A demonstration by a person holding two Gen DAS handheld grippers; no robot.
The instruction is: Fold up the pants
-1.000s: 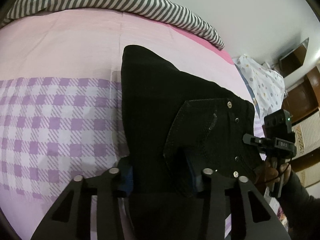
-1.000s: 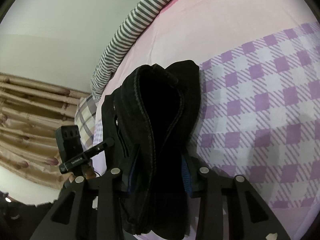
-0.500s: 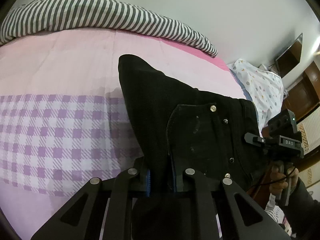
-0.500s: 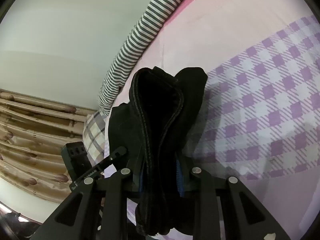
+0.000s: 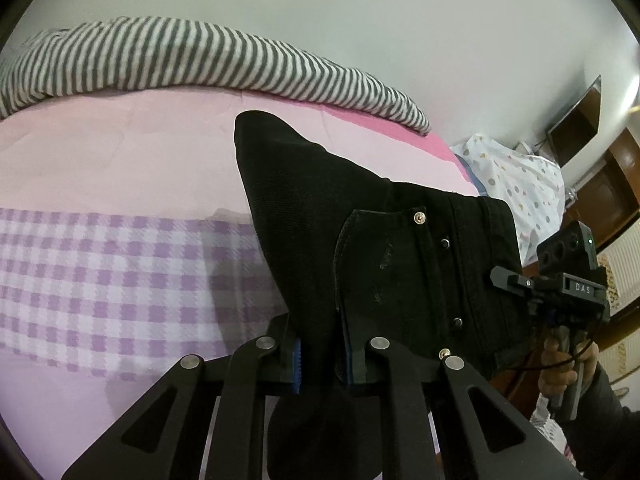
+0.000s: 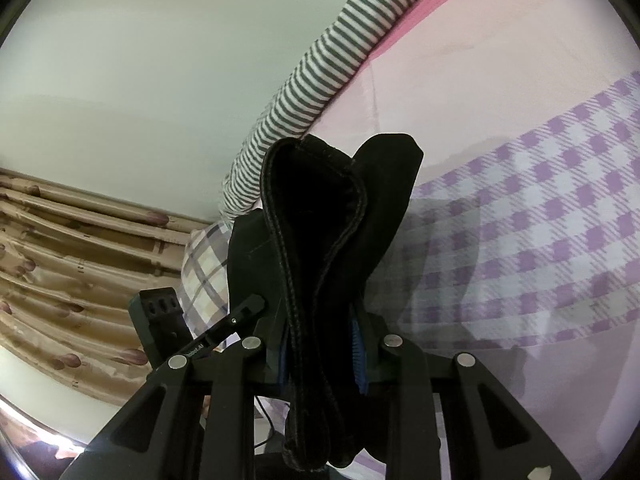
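Black pants hang folded above the pink and purple-checked bed sheet, held up between both grippers. My left gripper is shut on the near edge of the cloth, beside the back pocket with its rivets. In the right wrist view my right gripper is shut on the thick waistband end of the pants, whose stitched rim loops upward. The right gripper's body shows at the right in the left wrist view, gripped by a hand. The left gripper's body shows low left in the right wrist view.
A grey-and-white striped blanket lies along the far side of the bed by the pale wall. A dotted pillow sits at the right end, a plaid pillow at the other. Brown curtains hang beyond.
Both grippers closed onto the pants and lifted them off the sheet; the cloth now hangs higher and a shadow shows beneath it.
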